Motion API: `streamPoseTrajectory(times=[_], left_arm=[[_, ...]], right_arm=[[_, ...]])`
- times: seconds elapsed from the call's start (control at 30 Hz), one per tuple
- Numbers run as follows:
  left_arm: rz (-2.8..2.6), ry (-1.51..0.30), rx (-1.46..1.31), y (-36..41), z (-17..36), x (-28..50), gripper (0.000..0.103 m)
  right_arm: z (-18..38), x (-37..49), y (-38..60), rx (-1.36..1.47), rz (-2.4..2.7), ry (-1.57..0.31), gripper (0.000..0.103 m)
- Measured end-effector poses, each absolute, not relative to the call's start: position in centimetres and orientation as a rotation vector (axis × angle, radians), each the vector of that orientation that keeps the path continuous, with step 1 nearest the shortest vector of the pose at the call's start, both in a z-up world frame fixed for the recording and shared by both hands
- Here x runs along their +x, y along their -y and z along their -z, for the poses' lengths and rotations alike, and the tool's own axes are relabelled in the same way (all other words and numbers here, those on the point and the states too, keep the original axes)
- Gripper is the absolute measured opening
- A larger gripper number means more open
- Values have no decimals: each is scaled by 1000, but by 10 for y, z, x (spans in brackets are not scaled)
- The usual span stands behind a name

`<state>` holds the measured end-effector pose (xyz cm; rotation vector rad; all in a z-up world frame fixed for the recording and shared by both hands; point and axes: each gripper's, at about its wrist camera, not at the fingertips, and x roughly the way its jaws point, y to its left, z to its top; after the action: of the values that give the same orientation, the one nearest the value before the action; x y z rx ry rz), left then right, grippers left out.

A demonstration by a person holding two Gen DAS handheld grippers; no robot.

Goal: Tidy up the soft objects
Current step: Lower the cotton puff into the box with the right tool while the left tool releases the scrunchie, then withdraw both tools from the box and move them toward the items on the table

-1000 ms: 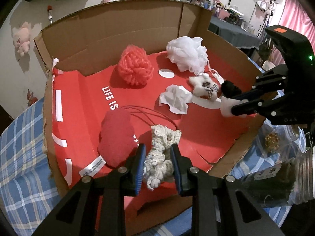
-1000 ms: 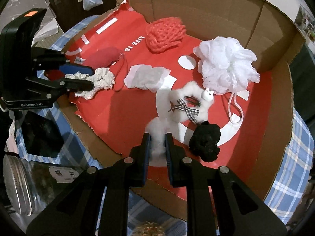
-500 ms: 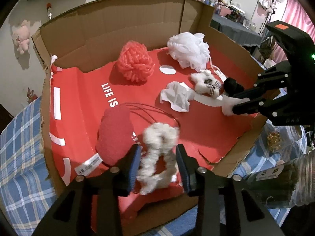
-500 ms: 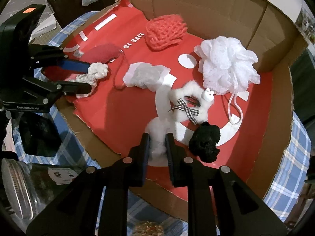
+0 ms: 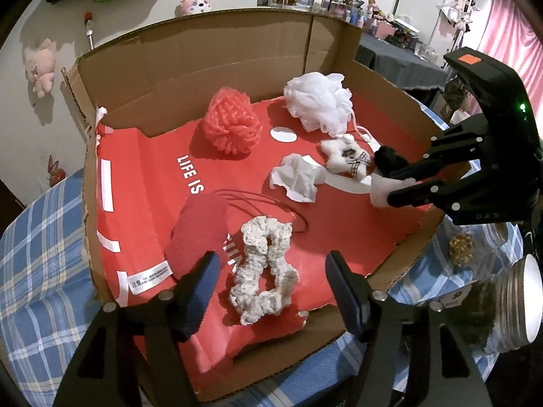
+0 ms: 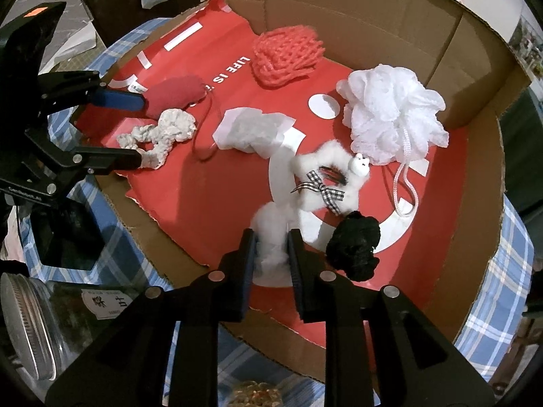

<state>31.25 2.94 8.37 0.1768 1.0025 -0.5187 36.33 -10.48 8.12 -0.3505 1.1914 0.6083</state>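
A cream knitted scrunchie (image 5: 264, 264) lies on the red liner of a cardboard box (image 5: 203, 61). My left gripper (image 5: 271, 264) straddles it; its jaws are opening and the pads stand clear of the scrunchie. My right gripper (image 6: 271, 237) is shut on a white fluffy ball (image 6: 271, 227) near the box's front edge. Beside that ball are a black pom-pom (image 6: 356, 251) and a white fuzzy ring with a checked bow (image 6: 325, 176). A red pouch (image 5: 200, 227), a coral yarn ball (image 5: 230, 125), a white bath pouf (image 5: 319, 101) and a crumpled tissue (image 5: 298, 179) also lie inside.
The box has tall back and side walls and a low torn front edge (image 6: 159, 240). It rests on a blue plaid cloth (image 5: 40, 254). A glass jar with a metal lid (image 5: 519, 308) and a flat black object (image 6: 64, 234) sit outside the front edge.
My left gripper's jaws spread apart and let go of the scrunchie, which dropped flat onto the red liner. The right gripper stayed shut on the white ball.
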Motion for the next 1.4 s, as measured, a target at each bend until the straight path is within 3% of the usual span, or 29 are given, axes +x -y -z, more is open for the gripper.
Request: streamPoseTrajectory(times=[0.13, 0.2, 0.23, 0.27, 0.53, 0.97, 1.4], left_arm=[[527, -1000, 175, -29, -84, 312, 68], [532, -999, 173, -29, -84, 312, 68], [535, -1000, 173, -29, -83, 312, 68], [539, -999, 171, -29, -83, 312, 68], [538, -978, 151, -31, -89, 308, 68], [440, -692, 88, -41, -164, 227, 101], [340, -445, 41, -31, -193, 115, 103]], right_arm=[[-82, 364, 105, -347, -605, -1186, 22], [-83, 364, 105, -346, -610, -1180, 33], [-83, 365, 104, -345, -609, -1175, 52], [-84, 365, 104, -344, -608, -1164, 65], [-100, 360, 107, -323, -579, -1123, 65], [-187, 281, 136, -201, -454, -875, 77], [-222, 138, 145, -206, -338, -559, 87]])
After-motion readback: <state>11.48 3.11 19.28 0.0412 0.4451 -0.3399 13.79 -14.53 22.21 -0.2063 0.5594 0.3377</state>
